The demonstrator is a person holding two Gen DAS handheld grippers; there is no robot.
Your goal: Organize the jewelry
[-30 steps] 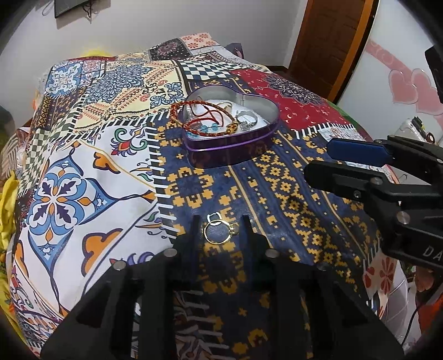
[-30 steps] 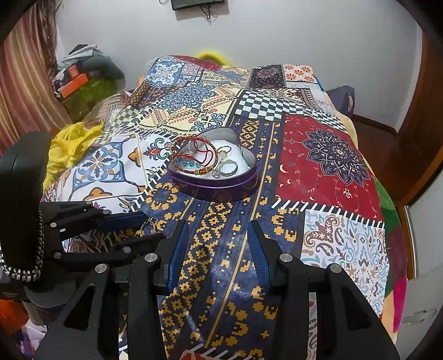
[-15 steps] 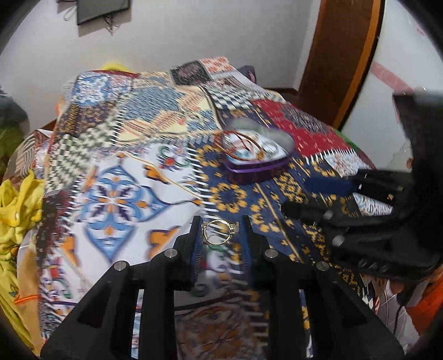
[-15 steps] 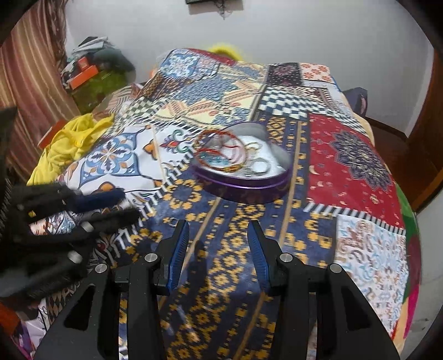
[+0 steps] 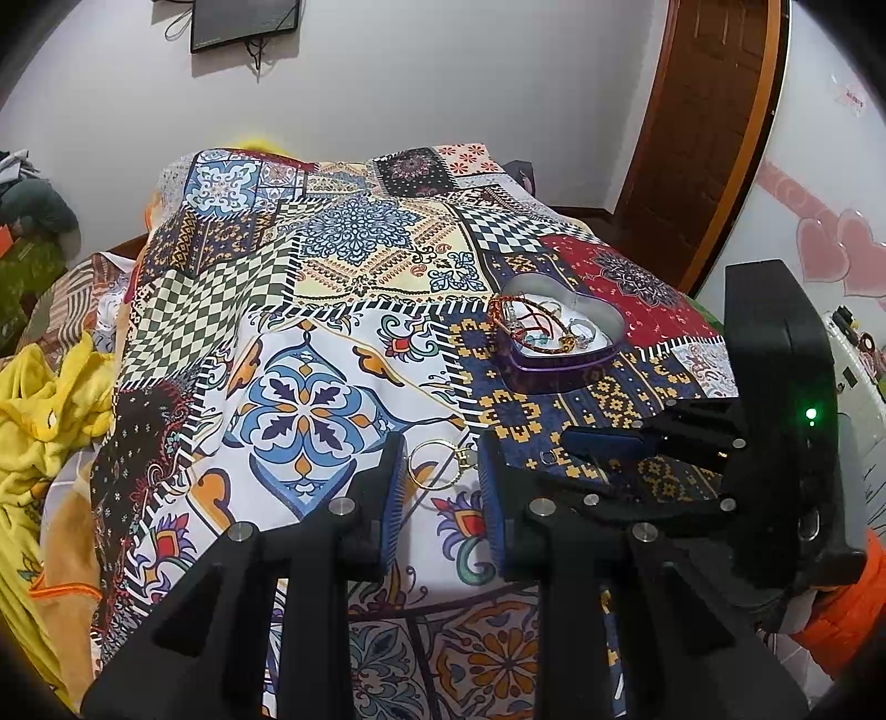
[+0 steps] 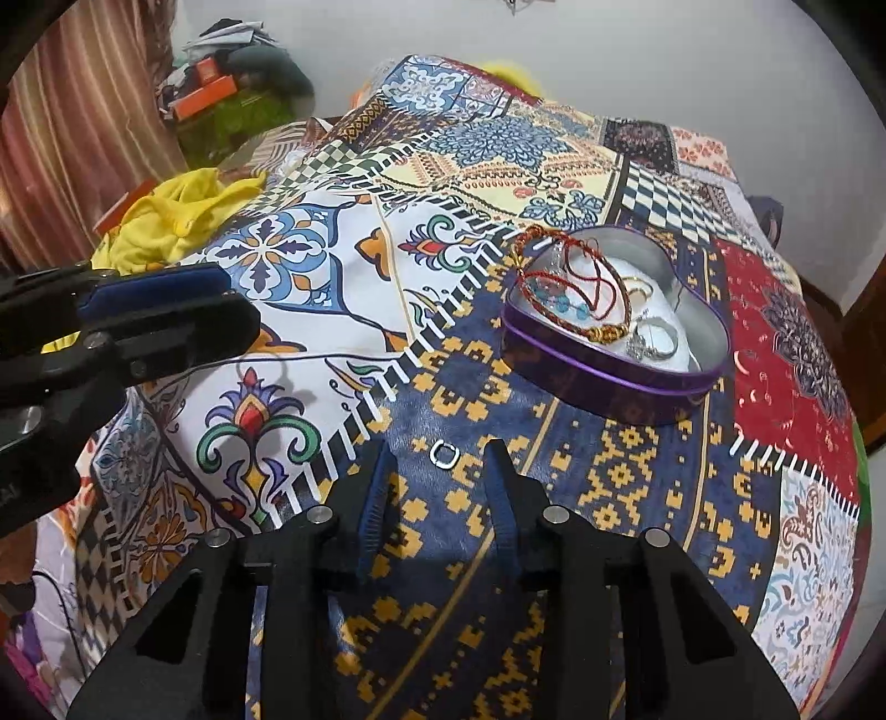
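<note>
Right gripper (image 6: 437, 471) moved over silver ring (image 6: 443, 455), closing.

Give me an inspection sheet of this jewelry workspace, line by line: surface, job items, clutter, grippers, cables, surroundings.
Surface: bed under a patchwork-print bedspread.
Job's things: purple heart-shaped metal tin, open, holding red cord bracelets and silver rings; small silver ring loose on the spread; thin gold hoop earring.
Clutter: crumpled yellow cloth at the bed's edge.
Grippers: left gripper has the gold hoop between its fingers; right gripper closing, the silver ring lying between its fingertips, not pressed.
Cables: thin dark cable across the spread.
Surroundings: wooden door, wall-mounted dark screen, striped curtain.
</note>
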